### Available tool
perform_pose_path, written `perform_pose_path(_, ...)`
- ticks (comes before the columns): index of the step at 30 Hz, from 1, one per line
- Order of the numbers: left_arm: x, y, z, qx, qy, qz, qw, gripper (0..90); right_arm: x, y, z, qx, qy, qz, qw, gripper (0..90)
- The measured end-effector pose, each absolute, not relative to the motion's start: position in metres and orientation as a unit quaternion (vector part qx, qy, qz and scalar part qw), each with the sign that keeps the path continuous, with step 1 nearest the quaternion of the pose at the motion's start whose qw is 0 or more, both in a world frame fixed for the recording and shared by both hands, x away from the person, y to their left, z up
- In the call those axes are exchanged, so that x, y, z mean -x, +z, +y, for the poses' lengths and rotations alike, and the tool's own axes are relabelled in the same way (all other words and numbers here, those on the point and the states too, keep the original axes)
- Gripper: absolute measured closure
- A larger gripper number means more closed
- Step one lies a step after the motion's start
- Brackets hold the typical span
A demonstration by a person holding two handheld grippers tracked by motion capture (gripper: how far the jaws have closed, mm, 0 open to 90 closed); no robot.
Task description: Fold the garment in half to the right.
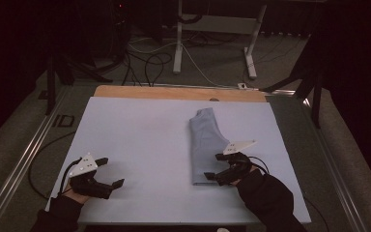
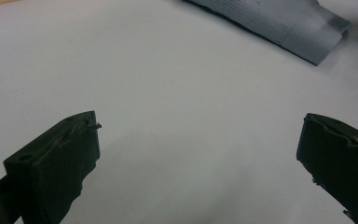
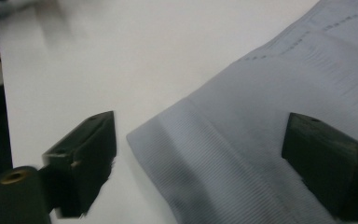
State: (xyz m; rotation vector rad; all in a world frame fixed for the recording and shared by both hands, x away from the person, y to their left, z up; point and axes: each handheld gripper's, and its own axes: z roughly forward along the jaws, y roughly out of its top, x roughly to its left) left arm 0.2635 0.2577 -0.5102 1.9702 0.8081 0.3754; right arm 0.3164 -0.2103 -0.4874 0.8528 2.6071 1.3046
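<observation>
A folded grey-blue ribbed garment (image 1: pixel 205 145) lies lengthwise on the pale sheet, right of the middle. My right gripper (image 1: pixel 214 166) is open at its near end, jaws spread just above the ribbed hem corner (image 3: pixel 168 154). Over bare sheet at the near left, my left gripper (image 1: pixel 110 171) is open with nothing between its jaws. In the left gripper view the garment (image 2: pixel 284 23) lies far off at the top right.
The pale sheet (image 1: pixel 140 140) covers a wooden tabletop (image 1: pixel 174 92) whose far edge shows. Metal rails (image 1: pixel 24 159) run along both sides. Beyond the table are desk legs (image 1: pixel 178 43) and loose cables (image 1: pixel 149 58) on the floor.
</observation>
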Motion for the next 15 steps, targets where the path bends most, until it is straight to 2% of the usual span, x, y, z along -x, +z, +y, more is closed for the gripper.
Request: perform_pose_path(15, -0.263, -0.51, 0.258, -0.804, 0.152, 0.329, 0.471, 0.4, -0.316, -0.489, -0.245, -0.291, 0.454, 0.835, 0.107, 8.9)
